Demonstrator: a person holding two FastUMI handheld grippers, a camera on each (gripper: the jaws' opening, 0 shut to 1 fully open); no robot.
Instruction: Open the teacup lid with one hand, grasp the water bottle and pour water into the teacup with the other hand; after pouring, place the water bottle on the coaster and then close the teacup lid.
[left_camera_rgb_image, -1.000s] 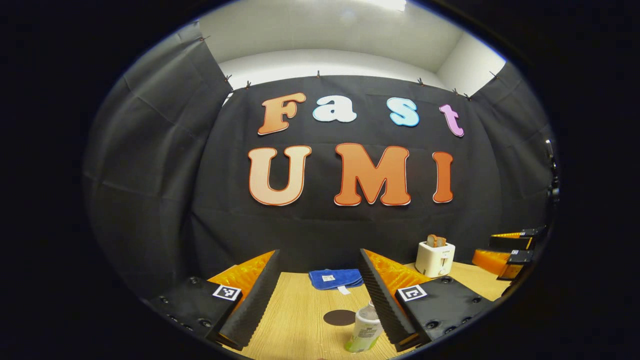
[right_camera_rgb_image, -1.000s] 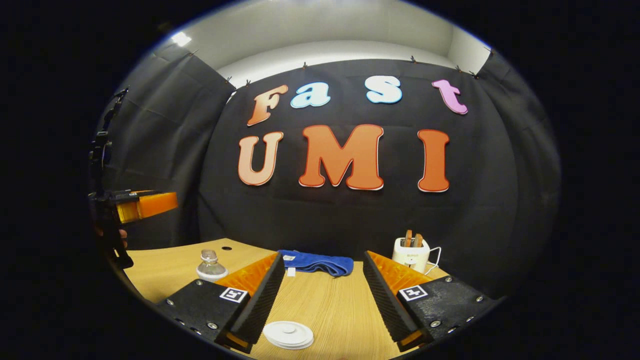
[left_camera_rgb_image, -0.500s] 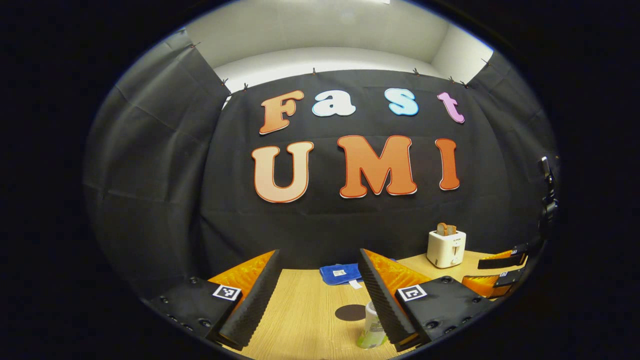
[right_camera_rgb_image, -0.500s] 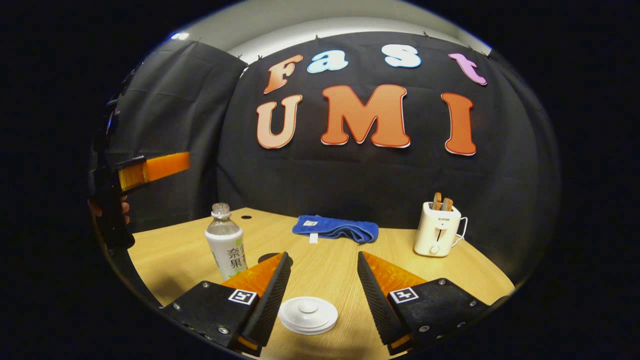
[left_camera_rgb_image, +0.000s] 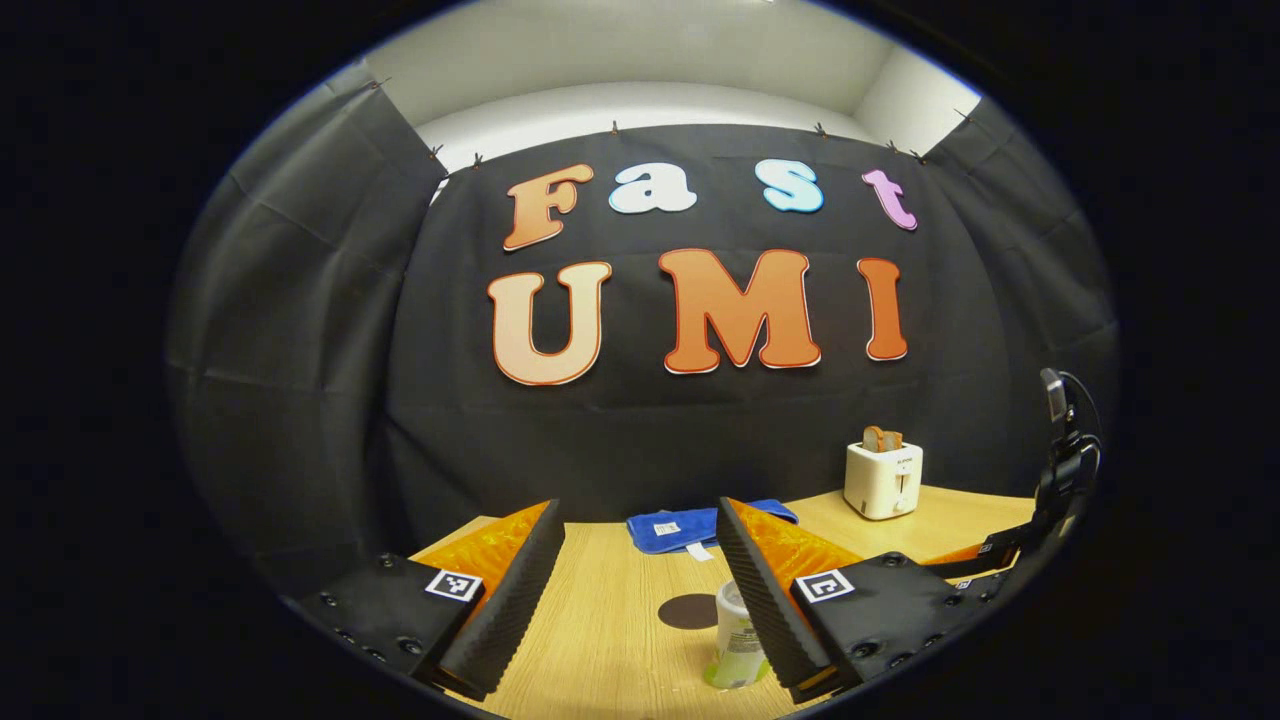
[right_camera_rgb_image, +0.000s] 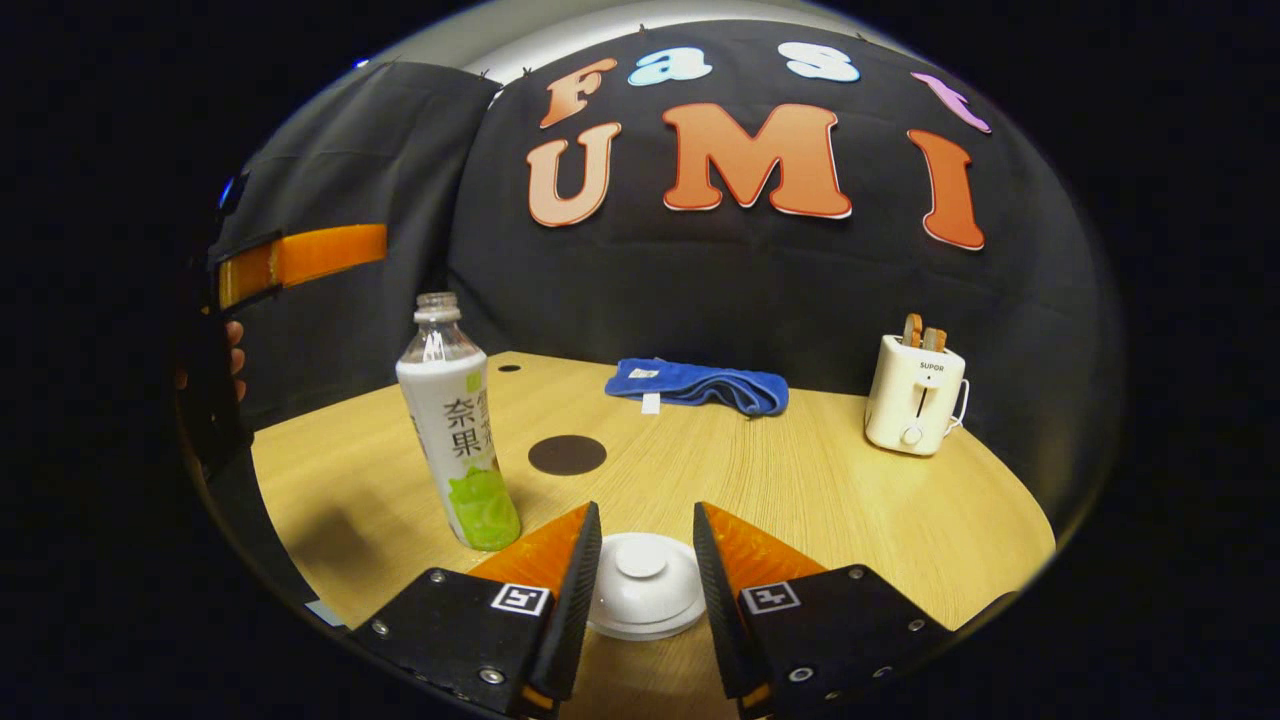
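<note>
The white teacup lid (right_camera_rgb_image: 643, 592) with a round knob lies low in the right gripper view, and the cup under it is hidden. My right gripper (right_camera_rgb_image: 645, 520) is open, its two fingers standing close on either side of the lid without pressing on the knob. To the left, the water bottle (right_camera_rgb_image: 455, 440) stands upright and uncapped, with a white and green label. Behind it lies the dark round coaster (right_camera_rgb_image: 567, 454). My left gripper (left_camera_rgb_image: 637, 510) is open and holds nothing. The bottle (left_camera_rgb_image: 737, 640) is half hidden behind its right finger, just in front of the coaster (left_camera_rgb_image: 688, 611).
A folded blue cloth (right_camera_rgb_image: 700, 385) lies at the back of the wooden table (right_camera_rgb_image: 820, 480). A white toaster (right_camera_rgb_image: 912, 395) with toast stands at the back right. The left gripper (right_camera_rgb_image: 300, 255) and the hand (right_camera_rgb_image: 232, 350) holding it hover high at the left edge.
My right gripper has come down and tilted toward the lid, and its fingers have narrowed around it. The left gripper view has shifted only slightly, with the bottle still behind the right finger.
</note>
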